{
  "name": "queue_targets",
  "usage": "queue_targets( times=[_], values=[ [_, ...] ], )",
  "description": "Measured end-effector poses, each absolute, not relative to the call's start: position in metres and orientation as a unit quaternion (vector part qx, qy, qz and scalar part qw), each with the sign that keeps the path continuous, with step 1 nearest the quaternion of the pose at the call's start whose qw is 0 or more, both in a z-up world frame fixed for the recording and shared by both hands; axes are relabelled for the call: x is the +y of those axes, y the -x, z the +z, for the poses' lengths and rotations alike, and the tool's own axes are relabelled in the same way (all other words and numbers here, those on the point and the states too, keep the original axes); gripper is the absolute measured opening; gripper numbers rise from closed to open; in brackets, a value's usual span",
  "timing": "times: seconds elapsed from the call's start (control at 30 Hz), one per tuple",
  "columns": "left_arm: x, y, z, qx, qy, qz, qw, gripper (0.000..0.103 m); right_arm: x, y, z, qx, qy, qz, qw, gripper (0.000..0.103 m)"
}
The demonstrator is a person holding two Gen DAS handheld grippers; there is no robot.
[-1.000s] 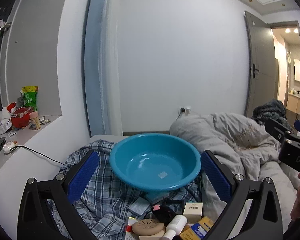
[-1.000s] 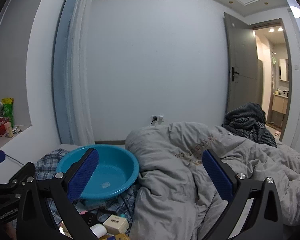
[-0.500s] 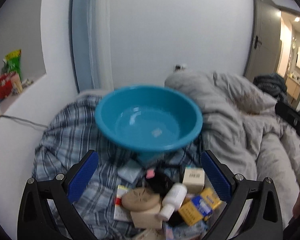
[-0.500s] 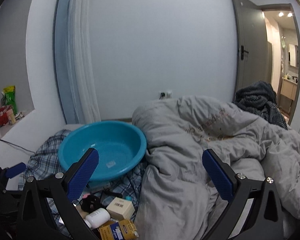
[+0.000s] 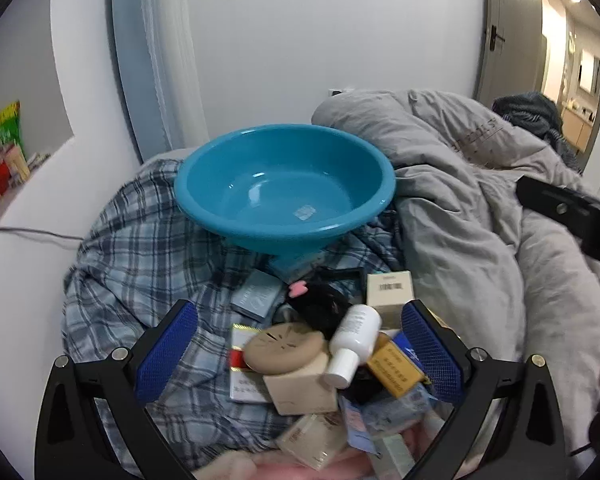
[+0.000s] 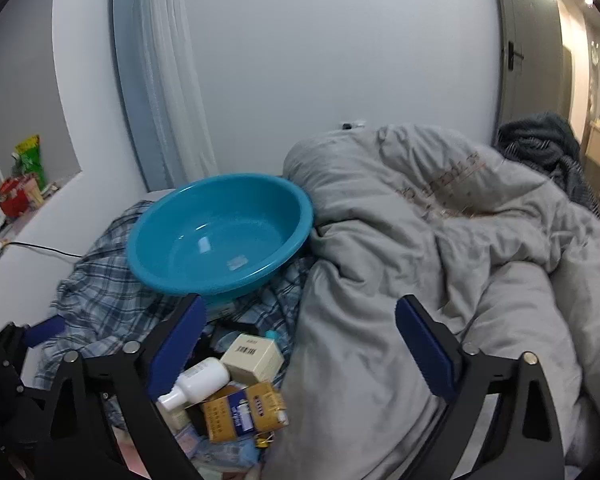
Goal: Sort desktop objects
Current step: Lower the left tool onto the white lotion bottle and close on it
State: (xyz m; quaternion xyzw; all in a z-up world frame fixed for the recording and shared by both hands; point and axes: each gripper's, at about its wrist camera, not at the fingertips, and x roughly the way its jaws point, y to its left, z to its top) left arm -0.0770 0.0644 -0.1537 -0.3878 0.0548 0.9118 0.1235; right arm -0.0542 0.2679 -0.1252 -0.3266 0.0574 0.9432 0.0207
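Observation:
A blue basin [image 5: 286, 184] sits empty on a plaid cloth [image 5: 140, 264]; it also shows in the right wrist view [image 6: 220, 236]. In front of it lies a heap of small objects: a white bottle [image 5: 354, 342], a tan round case [image 5: 286, 350], a cream box with a barcode [image 5: 389, 294], a yellow and blue box [image 5: 396, 366]. My left gripper [image 5: 298, 350] is open above this heap, holding nothing. My right gripper [image 6: 300, 346] is open and empty, over the grey duvet's edge, with the white bottle [image 6: 198, 382] and yellow and blue box [image 6: 242, 412] at its lower left.
A crumpled grey duvet [image 6: 440, 264] fills the right side. A dark striped blanket [image 6: 544, 152] lies at the far right by an open door. A ledge at the left holds snack bags [image 5: 2, 148] and a black cable [image 5: 32, 234]. A white wall stands behind.
Both grippers have tilted down and moved nearer the heap; the small objects now sit higher and larger in both views. Both stay open.

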Motion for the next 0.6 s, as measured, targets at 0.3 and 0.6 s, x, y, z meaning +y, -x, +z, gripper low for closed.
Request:
queue_targets(
  times=[0.3, 0.6],
  values=[
    [0.072, 0.073, -0.179, 0.059, 0.443, 0.881, 0.158, 0.103, 0.269, 0.045, -0.146, 0.046, 0.354, 0.934, 0.02, 0.079],
    [0.09, 0.1, -0.206, 0.048, 0.487, 0.851, 0.191, 0.101, 0.276, 0.044, -0.159, 0.048, 0.366, 0.929, 0.024, 0.077]
  ],
)
